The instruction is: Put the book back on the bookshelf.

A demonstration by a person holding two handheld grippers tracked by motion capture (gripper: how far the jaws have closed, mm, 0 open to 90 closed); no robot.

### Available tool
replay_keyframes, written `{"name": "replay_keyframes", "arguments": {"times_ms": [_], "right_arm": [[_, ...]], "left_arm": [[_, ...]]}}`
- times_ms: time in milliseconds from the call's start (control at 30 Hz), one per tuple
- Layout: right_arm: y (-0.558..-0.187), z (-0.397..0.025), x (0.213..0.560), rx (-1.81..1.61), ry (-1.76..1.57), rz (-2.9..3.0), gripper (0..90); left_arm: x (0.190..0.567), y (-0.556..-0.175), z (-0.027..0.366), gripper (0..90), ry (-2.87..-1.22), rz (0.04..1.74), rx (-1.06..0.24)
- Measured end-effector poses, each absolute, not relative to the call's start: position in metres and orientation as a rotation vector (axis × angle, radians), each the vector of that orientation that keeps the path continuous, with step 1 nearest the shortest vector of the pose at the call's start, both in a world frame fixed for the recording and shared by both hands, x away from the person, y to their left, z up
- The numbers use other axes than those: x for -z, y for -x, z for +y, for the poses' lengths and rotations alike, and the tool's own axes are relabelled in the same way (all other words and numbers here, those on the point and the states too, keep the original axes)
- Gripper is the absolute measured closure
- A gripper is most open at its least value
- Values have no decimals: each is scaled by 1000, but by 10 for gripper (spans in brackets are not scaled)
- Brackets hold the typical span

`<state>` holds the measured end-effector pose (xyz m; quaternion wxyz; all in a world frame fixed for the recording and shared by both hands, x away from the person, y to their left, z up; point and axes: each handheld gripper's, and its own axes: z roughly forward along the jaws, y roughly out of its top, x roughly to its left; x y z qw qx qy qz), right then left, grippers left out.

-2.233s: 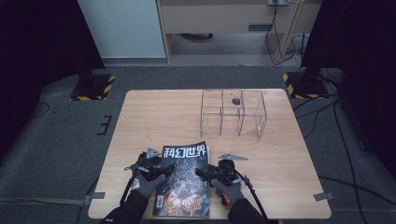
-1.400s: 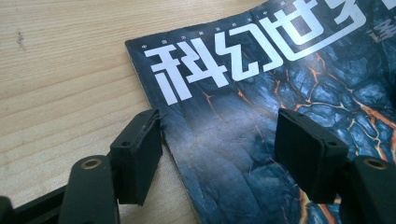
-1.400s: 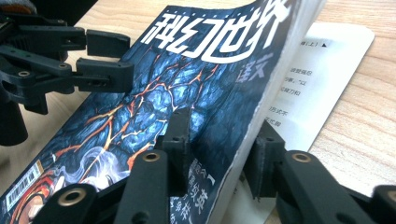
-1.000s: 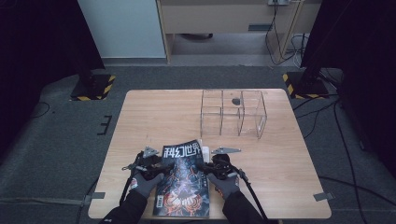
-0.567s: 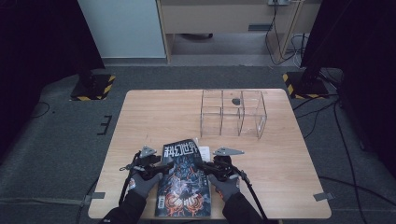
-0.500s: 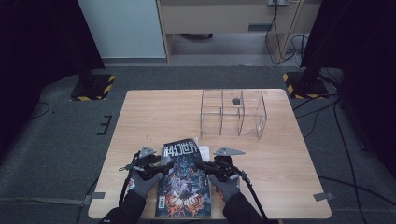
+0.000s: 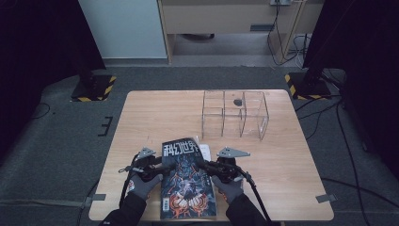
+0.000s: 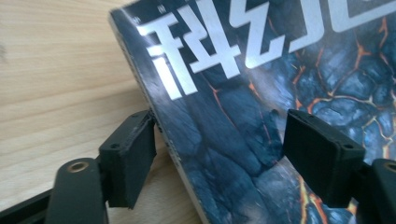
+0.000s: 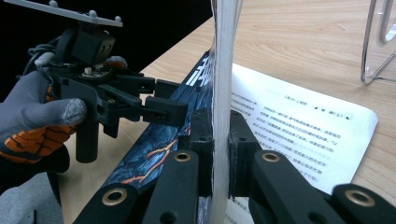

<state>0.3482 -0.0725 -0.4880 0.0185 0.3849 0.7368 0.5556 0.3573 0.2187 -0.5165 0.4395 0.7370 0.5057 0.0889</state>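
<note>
A magazine (image 7: 188, 183) with a dark lava-patterned cover and white title characters lies near the table's front edge. My right gripper (image 9: 219, 154) is shut on the edge of the cover and a sheaf of pages, holding them upright above a white text page (image 9: 303, 126) that lies flat on the table. My left gripper (image 8: 224, 156) is open, its two pads straddling the magazine's spine edge (image 8: 154, 116) with the cover (image 8: 243, 102) between them. In the high view the left gripper (image 7: 159, 167) is at the magazine's left side and the right gripper (image 7: 207, 165) at its right side.
A clear acrylic box (image 7: 235, 115) with compartments stands at the back right of the wooden table (image 7: 155, 117); a small dark object (image 7: 238, 101) lies in it. One corner of the box (image 9: 380, 42) rises close beyond the open page. Gloved hands hold both grippers.
The right gripper has lifted the cover and pages and swung them leftward, so the magazine looks narrower from above. The left gripper has stayed at the spine.
</note>
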Motion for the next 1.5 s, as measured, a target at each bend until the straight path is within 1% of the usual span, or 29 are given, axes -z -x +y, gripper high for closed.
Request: {"name": "replay_keyframes", "arguments": {"times_ms": [167,233,400,567,700,933,967,1033,1100,1267,1333,1367,1400,1467,1500], "right_arm": [[-349,-72,489,-1719,-1190,2289,839],[-349,-71,489,-1713,-1191,2291,840],[-350,-71,490,-1704,-1199,2296,839],[-350,-74,490,-1721,-1202,2280,840],[-349,-78,486,-1741,-1187,2264,840],[-345,-80,481,-1770,-1137,2230,841],[-345,-80,481,-1771,-1129,2228,840],[-344,-80,480,-1781,-1123,2220,841],[-344,-81,479,-1784,-1117,2214,841],[-344,-81,478,-1789,-1108,2209,840],[-344,-81,478,-1785,-1110,2210,841],[-345,-81,478,-1783,-1110,2211,840],[-345,-80,479,-1779,-1111,2215,840],[-345,-81,480,-1780,-1109,2216,840],[-346,-81,480,-1780,-1112,2214,840]], "left_arm": [[523,-360,216,192,-1839,1243,-162],[525,-361,215,186,-1842,1241,-147],[524,-361,216,200,-1847,1252,-137],[516,-356,215,215,-1833,1237,-167],[514,-355,214,260,-1831,1220,-179],[517,-357,215,257,-1802,1193,-154],[519,-358,214,250,-1786,1195,-115],[521,-359,213,188,-1782,1186,-106],[523,-360,213,156,-1781,1178,-95],[525,-362,213,136,-1773,1173,-64],[526,-362,212,158,-1776,1169,-49],[525,-362,212,207,-1778,1154,-35],[524,-361,211,236,-1782,1164,-45],[523,-360,212,239,-1783,1163,-51],[522,-359,212,254,-1781,1163,-57]]}}
